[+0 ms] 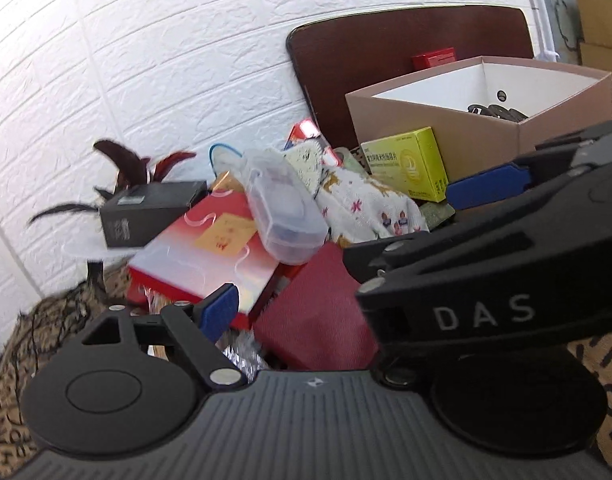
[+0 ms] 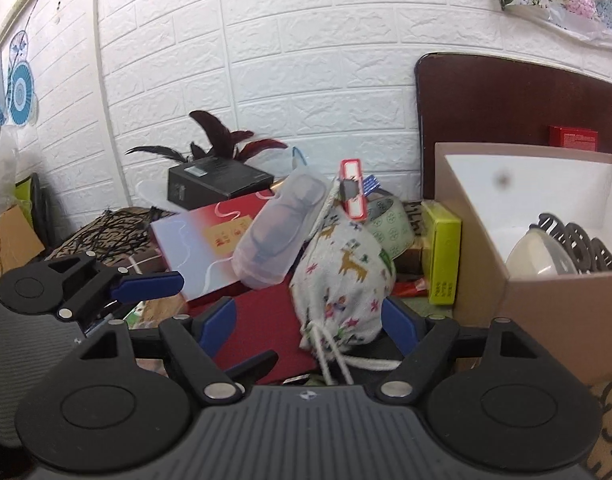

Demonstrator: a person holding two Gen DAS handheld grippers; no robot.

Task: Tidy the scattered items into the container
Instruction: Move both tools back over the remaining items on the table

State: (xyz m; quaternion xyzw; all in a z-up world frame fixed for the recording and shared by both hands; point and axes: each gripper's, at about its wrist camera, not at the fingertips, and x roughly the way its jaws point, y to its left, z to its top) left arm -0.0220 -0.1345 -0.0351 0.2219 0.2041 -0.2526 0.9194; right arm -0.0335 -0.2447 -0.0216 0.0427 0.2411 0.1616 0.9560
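Observation:
The beige cardboard box (image 2: 546, 304), the container, stands at the right with a clear bowl and dark pieces inside. A white reindeer-print drawstring pouch (image 2: 342, 272) lies in the pile; its lower end sits between the jaws of my open right gripper (image 2: 308, 312), near the right pad and apart from the left one. My left gripper (image 1: 310, 312) is open over a maroon cloth (image 1: 318, 320), with nothing between its jaws. Its right finger is hidden behind the right gripper's body. A clear plastic case (image 1: 281, 212) leans on a red flat box (image 1: 201, 252).
A yellow medicine box (image 1: 410, 164) leans against the container's front. A black box (image 1: 145, 212) and dark feathers (image 2: 221, 136) sit at the back left, a tape roll (image 2: 390, 224) behind the pouch. A dark brown board (image 1: 386, 52) leans on the white brick wall.

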